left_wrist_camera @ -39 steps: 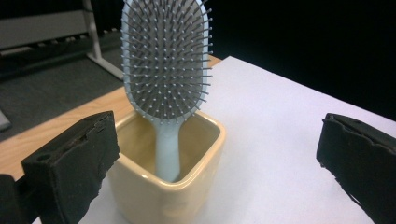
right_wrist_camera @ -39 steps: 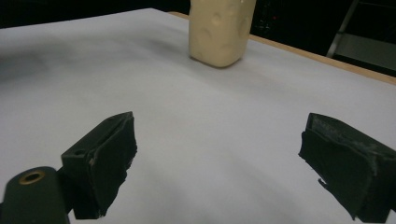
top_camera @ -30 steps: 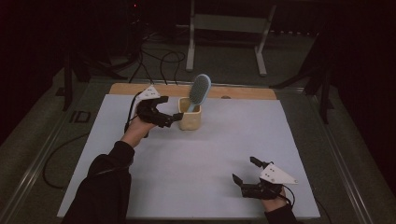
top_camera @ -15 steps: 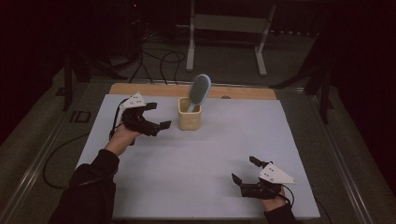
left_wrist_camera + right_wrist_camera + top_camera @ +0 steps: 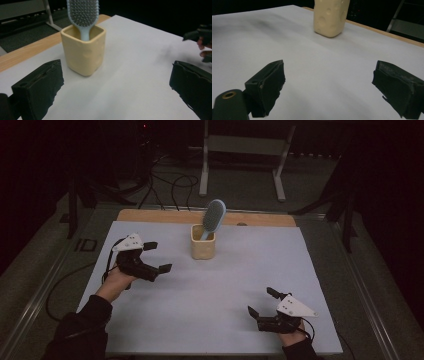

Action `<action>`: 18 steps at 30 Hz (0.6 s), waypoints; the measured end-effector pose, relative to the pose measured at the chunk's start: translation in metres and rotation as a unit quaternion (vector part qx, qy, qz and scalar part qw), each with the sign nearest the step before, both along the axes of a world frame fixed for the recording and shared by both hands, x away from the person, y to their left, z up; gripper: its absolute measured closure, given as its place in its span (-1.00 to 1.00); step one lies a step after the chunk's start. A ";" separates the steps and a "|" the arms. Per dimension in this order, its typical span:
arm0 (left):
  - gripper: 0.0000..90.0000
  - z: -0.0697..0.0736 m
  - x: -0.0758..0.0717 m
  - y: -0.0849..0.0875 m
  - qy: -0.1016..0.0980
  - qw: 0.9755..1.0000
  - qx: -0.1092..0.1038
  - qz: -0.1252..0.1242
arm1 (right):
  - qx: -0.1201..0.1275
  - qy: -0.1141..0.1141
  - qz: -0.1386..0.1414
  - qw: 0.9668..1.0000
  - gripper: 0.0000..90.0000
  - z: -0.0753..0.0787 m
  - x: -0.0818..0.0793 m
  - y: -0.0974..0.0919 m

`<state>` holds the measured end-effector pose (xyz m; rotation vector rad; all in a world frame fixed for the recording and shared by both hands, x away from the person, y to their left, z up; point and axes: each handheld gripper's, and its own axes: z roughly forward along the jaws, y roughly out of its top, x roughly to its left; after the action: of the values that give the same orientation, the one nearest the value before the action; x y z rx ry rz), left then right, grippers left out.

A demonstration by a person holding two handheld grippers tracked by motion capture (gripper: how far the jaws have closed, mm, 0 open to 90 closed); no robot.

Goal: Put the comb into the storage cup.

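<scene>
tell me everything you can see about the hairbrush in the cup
The hairbrush is pale blue, plastic by the look of it, with an oval head set with grey bristles that carry small rounded tips. It stands handle-down in the cream square cup, leaning toward the right in the high view, its head clear above the rim. The cup alone touches it; both open grippers are well away.

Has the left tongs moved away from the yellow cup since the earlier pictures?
Yes. In the high view, the left tongs has pulled back from the yellow cup, toward the table's left side and nearer the person.
</scene>
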<state>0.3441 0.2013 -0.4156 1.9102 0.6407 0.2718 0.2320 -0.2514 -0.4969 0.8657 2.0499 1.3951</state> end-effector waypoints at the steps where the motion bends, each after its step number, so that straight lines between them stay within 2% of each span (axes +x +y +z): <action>1: -1.00 0.000 -0.003 0.001 -0.001 1.000 0.000 -0.001 | 0.002 -0.001 -0.001 1.000 -0.78 0.000 0.000 0.000; 7: -1.00 -0.006 -0.022 0.007 -0.003 1.000 0.010 -0.006 | -0.002 -0.001 0.000 1.000 -0.78 0.000 0.000 0.001; 9: -1.00 -0.009 -0.028 0.010 0.000 1.000 0.003 -0.007 | -0.005 -0.002 0.001 1.000 -0.78 0.000 0.000 0.002; 14: -1.00 -0.022 -0.043 0.015 0.008 1.000 0.011 -0.010 | -0.005 -0.001 0.002 1.000 -0.78 0.000 0.000 0.002; 18: -1.00 -0.029 -0.054 0.019 0.007 1.000 0.015 -0.005 | -0.003 -0.001 0.001 1.000 -0.78 0.000 0.001 0.002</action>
<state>0.2905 0.2208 -0.4449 1.9445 0.6387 0.2629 0.2326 -0.2491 -0.4969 0.8594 2.0545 1.3888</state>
